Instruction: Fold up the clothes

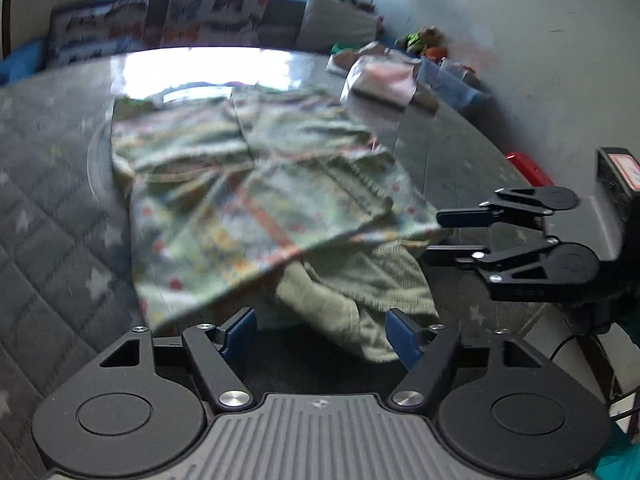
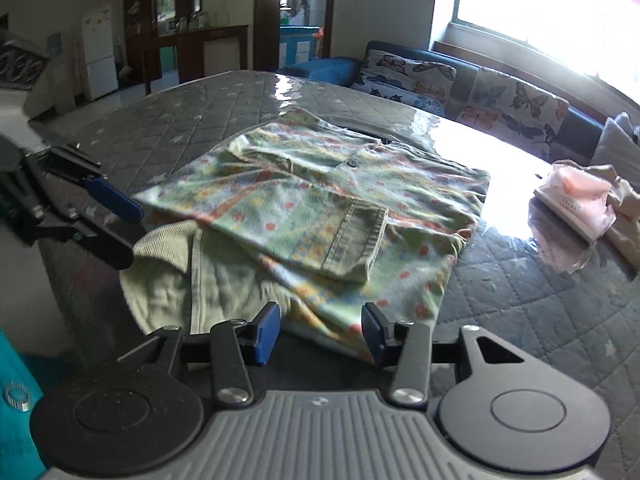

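The left hand-held gripper (image 1: 322, 334) hangs over the near edge of the worktop (image 1: 52, 208) with its jaws well apart. Between its blue pads there is only air and the dark near edge; the plain green collar part of the shirt (image 1: 256, 196) lies just beyond them, and the pads do not press on it. To the left of the shirt the quilted grey cover with stars is bare and gives open room up to the curved left edge.

The shirt, green with a flowered pattern, lies folded in the middle of the worktop, with one folded sleeve on top and its ribbed green collar towards the near side. Its near part hangs a little over the near edge.

The right hand-held gripper (image 2: 322, 332) stands just to the right of the left one, also at the near edge, with its jaws about half open. The flowered corner of the shirt lies between its pads, but I cannot tell whether they touch it.

Farther right, a pink package (image 2: 576, 204) with crumpled cloth sits near the far right edge, well apart from the shirt. Beyond the far edge stands a sofa with butterfly cushions (image 2: 408, 74).
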Demonstrator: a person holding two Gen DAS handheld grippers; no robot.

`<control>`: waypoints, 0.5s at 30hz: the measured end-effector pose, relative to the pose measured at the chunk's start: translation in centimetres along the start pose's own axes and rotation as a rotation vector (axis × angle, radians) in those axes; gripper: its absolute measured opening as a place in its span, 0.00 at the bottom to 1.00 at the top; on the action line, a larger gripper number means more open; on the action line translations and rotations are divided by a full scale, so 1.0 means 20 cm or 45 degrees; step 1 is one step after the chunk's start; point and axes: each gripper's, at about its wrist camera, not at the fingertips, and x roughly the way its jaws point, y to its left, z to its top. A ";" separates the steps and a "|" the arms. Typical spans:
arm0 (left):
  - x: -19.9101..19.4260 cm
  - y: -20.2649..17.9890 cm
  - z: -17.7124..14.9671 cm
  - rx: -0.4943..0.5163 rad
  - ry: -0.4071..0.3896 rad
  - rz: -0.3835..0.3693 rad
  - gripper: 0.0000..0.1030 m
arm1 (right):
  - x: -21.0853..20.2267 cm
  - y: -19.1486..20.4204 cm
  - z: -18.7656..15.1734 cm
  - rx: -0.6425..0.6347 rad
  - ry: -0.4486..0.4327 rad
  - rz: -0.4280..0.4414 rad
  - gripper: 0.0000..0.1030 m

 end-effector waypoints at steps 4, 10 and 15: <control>0.03 -0.01 -0.01 -0.049 0.049 -0.055 0.59 | -0.03 0.04 -0.06 -0.085 0.011 -0.010 0.48; 0.07 0.02 0.03 -0.136 0.083 -0.142 0.15 | -0.03 0.10 -0.12 -0.217 0.006 -0.003 0.55; 0.01 0.05 0.12 -0.167 0.023 -0.172 0.13 | -0.02 0.11 -0.15 -0.236 -0.037 0.008 0.56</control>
